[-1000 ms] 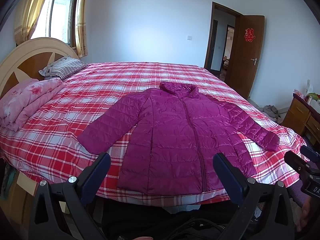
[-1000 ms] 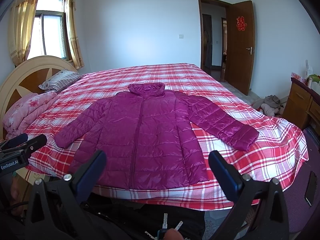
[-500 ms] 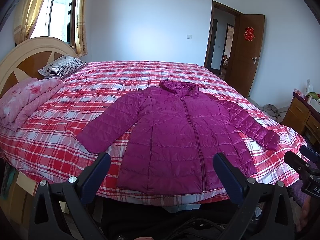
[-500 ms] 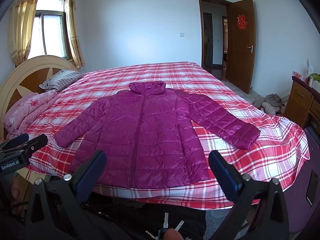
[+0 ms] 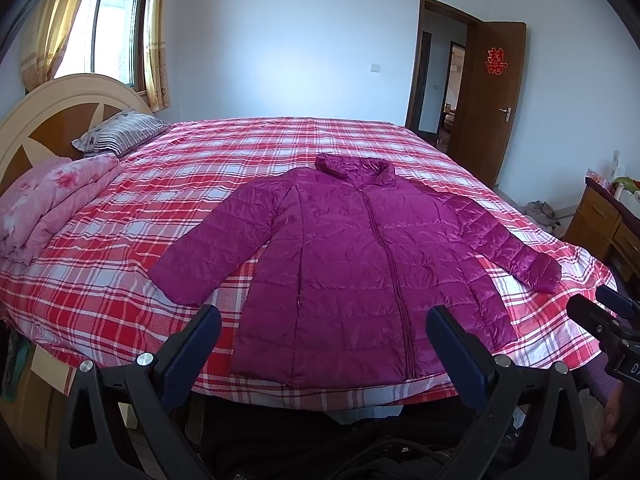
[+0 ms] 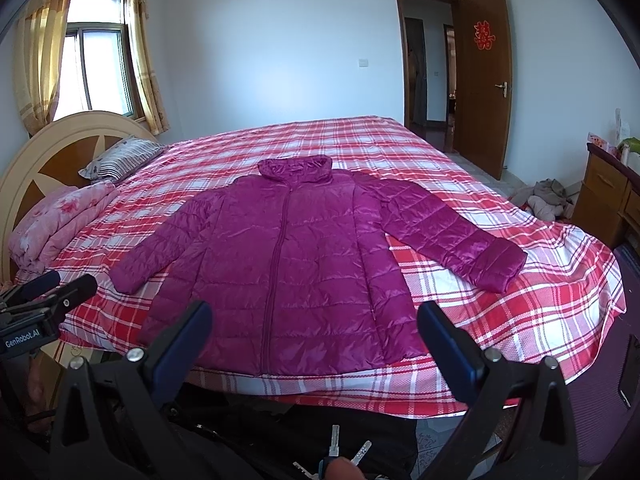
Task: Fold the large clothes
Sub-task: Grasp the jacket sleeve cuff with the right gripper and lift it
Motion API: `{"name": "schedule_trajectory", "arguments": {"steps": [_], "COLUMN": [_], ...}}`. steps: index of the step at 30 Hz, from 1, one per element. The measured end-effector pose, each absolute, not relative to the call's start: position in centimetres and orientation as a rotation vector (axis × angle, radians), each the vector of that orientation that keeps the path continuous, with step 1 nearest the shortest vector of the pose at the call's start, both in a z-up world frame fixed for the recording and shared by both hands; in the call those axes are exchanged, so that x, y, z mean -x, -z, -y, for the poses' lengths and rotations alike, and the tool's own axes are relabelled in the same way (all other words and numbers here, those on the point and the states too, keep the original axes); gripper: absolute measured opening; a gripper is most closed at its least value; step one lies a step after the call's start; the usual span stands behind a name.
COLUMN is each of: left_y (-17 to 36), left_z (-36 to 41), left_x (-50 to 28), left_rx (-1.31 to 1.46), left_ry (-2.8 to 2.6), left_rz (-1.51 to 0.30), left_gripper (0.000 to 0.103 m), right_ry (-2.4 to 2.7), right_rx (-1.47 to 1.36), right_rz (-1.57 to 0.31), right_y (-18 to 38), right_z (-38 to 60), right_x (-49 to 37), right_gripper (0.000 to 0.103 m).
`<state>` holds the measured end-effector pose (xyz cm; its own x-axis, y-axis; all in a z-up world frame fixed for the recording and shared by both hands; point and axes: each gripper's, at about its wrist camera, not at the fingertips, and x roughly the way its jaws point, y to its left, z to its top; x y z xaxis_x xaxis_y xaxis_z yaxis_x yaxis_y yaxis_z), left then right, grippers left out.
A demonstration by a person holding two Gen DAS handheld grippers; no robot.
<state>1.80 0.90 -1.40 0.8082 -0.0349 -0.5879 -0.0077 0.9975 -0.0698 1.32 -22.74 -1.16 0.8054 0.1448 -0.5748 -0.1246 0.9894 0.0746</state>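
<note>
A magenta quilted down jacket (image 5: 352, 264) lies flat and zipped on the red plaid bed (image 5: 120, 264), collar away from me, both sleeves spread out. It also shows in the right wrist view (image 6: 292, 264). My left gripper (image 5: 320, 344) is open and empty, held in front of the jacket's hem, off the bed. My right gripper (image 6: 316, 340) is open and empty, also in front of the hem. The right gripper shows at the right edge of the left view (image 5: 604, 320); the left gripper shows at the left edge of the right view (image 6: 44, 300).
A folded pink quilt (image 5: 44, 208) and a striped pillow (image 5: 120, 136) lie by the headboard (image 5: 48, 112) at left. A wooden dresser (image 6: 612, 196) and a clothes pile (image 6: 544, 200) are at right. An open door (image 6: 484, 80) is behind.
Both grippers have drifted slightly; the jacket sits a little lower and nearer in both views. Both stay open and empty, and the jacket has not moved.
</note>
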Motion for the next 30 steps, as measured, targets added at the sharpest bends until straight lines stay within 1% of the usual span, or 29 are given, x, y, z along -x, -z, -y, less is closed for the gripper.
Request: {"name": "schedule_trajectory", "arguments": {"steps": [5,10,13,15,17,20,23,25,27,28,29,30], "left_y": [2.5,4.9,6.5,7.6,8.8,10.7,12.5,13.5,14.5,14.8,15.2,15.4], "left_z": [-1.2,-2.8,-3.5,-3.7,-3.9,-4.2,-4.5,-4.9,-5.4,-5.5,-5.5,-5.5], "left_x": [-4.8,-10.6,-14.6,-16.6,-18.7,-21.8,-23.9,-24.7,-25.5,-25.7,-25.8,-25.8], "left_rx": [-0.009,-0.034,-0.024,-0.02,-0.014,-0.029,-0.043,-0.04,-0.018,-0.01,-0.011,-0.017], "left_ry": [-0.024,-0.083,-0.116,-0.128,-0.141,-0.168,-0.2,-0.22,-0.222,-0.218,-0.217,-0.216], "left_rz": [-0.58,-0.585,-0.58,-0.585,-0.603,-0.621,-0.642,-0.664,-0.697,-0.709,-0.72,-0.726], "left_gripper": [0.102,0.102,0.102,0.102,0.102,0.102,0.102,0.102,0.102,0.102,0.102,0.102], "right_ry": [-0.177,-0.022,0.131,0.207,0.287,0.36,0.409,0.434,0.453,0.454,0.453,0.447], "right_rx": [-0.04,-0.08,-0.126,-0.182,-0.209,-0.222,-0.161,-0.132,-0.097,-0.079,-0.05,-0.006], "right_rz": [-0.608,-0.614,-0.648,-0.686,-0.709,-0.755,-0.789,-0.841,-0.859,-0.855,-0.848,-0.84], "right_y": [2.0,5.0,7.2,8.7,9.9,11.4,12.4,13.6,14.3,14.3,14.3,14.3], "right_z": [24.0,30.3,36.0,39.9,42.9,45.9,46.9,47.3,47.4,47.0,46.6,46.1], "right_x": [-2.8,-7.4,-10.8,-13.0,-14.8,-17.5,-20.6,-22.3,-23.0,-22.8,-22.8,-22.8], "right_gripper": [0.103,0.102,0.095,0.088,0.087,0.08,0.08,0.072,0.056,0.052,0.043,0.031]}}
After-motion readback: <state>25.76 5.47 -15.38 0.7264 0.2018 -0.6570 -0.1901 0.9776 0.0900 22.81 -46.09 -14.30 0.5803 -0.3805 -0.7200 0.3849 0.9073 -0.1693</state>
